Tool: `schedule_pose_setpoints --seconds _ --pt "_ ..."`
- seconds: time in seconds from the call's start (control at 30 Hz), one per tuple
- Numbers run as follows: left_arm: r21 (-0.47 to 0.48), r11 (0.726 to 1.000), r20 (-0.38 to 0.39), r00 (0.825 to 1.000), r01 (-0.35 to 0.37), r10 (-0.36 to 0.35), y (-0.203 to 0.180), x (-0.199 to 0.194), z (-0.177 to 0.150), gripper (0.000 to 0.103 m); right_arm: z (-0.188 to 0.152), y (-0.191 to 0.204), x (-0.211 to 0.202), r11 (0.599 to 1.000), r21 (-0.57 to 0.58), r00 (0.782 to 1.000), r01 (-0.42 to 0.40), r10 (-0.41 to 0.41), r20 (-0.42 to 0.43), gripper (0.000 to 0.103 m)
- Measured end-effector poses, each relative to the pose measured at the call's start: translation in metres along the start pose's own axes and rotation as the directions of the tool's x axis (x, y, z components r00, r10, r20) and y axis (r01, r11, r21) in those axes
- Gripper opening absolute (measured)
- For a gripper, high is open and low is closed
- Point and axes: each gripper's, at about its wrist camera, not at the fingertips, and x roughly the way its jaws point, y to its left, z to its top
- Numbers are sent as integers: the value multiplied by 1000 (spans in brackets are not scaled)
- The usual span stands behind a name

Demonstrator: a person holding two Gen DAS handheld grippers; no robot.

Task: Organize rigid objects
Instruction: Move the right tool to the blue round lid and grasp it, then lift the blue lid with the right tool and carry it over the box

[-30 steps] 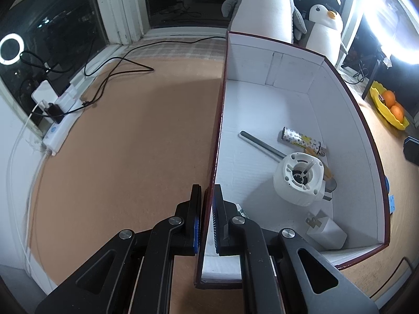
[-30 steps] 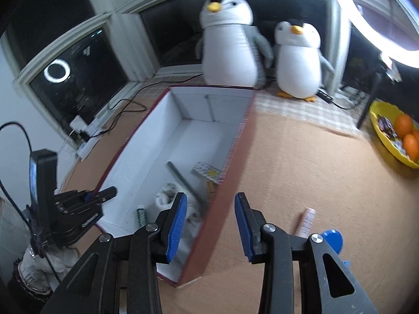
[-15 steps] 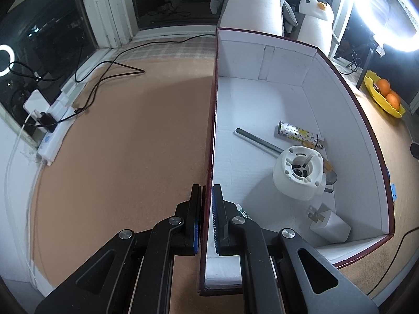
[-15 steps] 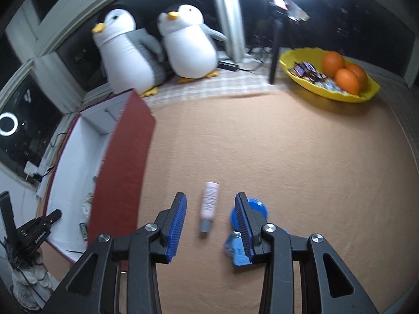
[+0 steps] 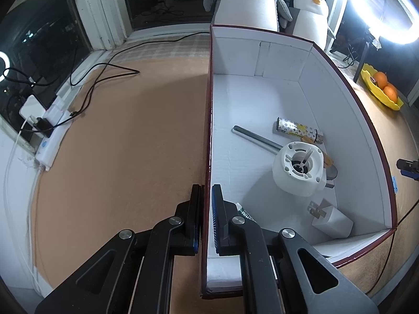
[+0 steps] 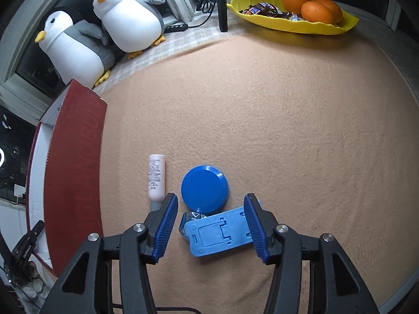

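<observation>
Rigid objects are split between two places. Inside the red-sided, white-lined box (image 5: 262,99) a grey rod (image 5: 255,139), a patterned tube (image 5: 296,128), a white round housing (image 5: 298,168) and a white plug adapter (image 5: 331,221) are seen lying on the floor of the box. On the bench (image 6: 288,120), just beside the box's outer wall (image 6: 74,172), a pink tube (image 6: 156,176), a blue round lid (image 6: 204,188) and a blue flat plastic holder (image 6: 222,233) are seen; the lid and holder are touching or overlapping at the holder's far edge, which of the two cannot be told.

Left tongs (image 5: 207,219) are closed onto the near left wall of the box, one finger outside and one inside, the wall pinched between the pads.

Right tongs (image 6: 210,226) are held wide open above the bench, the blue holder lying between the two blue pads with a gap on each side. The pink tube's cap end is just beside the left pad.

At the back, two penguin plush toys (image 6: 125,21) and a yellow dish (image 6: 296,23) with oranges (image 6: 311,7) are noted.
</observation>
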Motion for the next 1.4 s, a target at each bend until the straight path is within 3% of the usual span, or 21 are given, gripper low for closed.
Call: schedule_pose_setpoints --seconds 0.77,1.13,1.4 --pt "14 1000 -6 1000 2 -2 0 2 1 7 17 29 45 984 -136 989 115 -126 -78 48" --pt "9 1000 -5 1000 -4 4 0 2 1 7 16 33 42 974 -188 989 124 -137 -59 45" --pt "-6 1000 -11 1000 -14 13 -1 2 0 7 17 40 17 972 -205 993 114 -113 14 45"
